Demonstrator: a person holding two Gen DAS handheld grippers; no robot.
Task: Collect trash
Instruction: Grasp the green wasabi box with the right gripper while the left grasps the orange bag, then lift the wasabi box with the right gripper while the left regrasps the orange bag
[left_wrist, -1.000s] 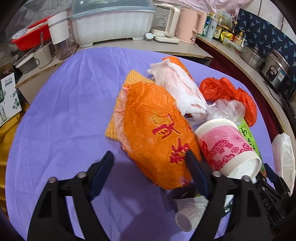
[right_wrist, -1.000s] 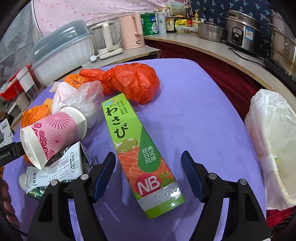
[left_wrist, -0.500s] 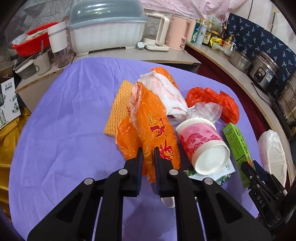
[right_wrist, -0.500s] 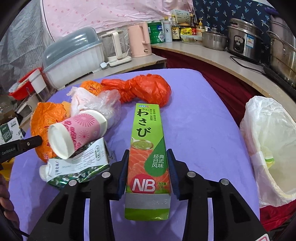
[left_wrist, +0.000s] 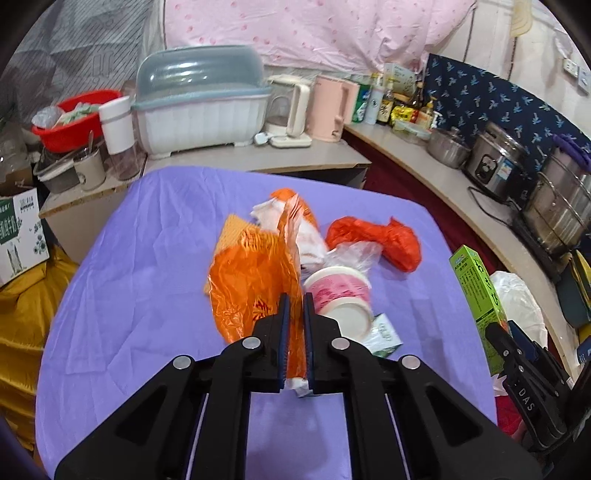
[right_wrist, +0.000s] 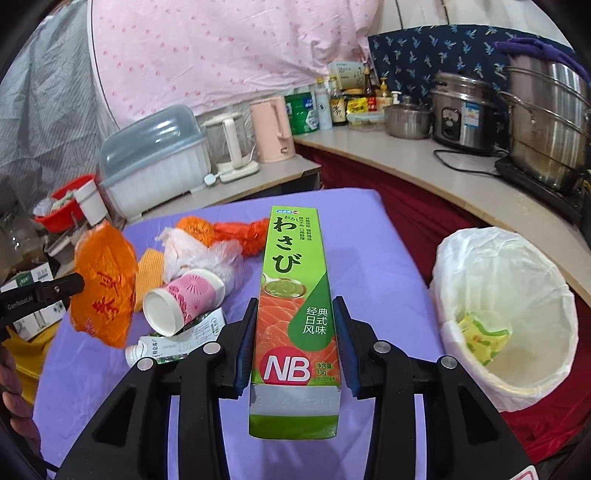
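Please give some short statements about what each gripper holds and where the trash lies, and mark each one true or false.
1. The left gripper is shut on the orange plastic bag. True.
2. The right gripper holds the pink paper cup. False: it is shut on the green wasabi box; the cup lies on its side on the purple tablecloth.
3. The white-lined bin is completely empty. False: a yellow-green piece of packaging lies inside it.
4. The red plastic bag lies on the tablecloth, held by neither gripper. True.
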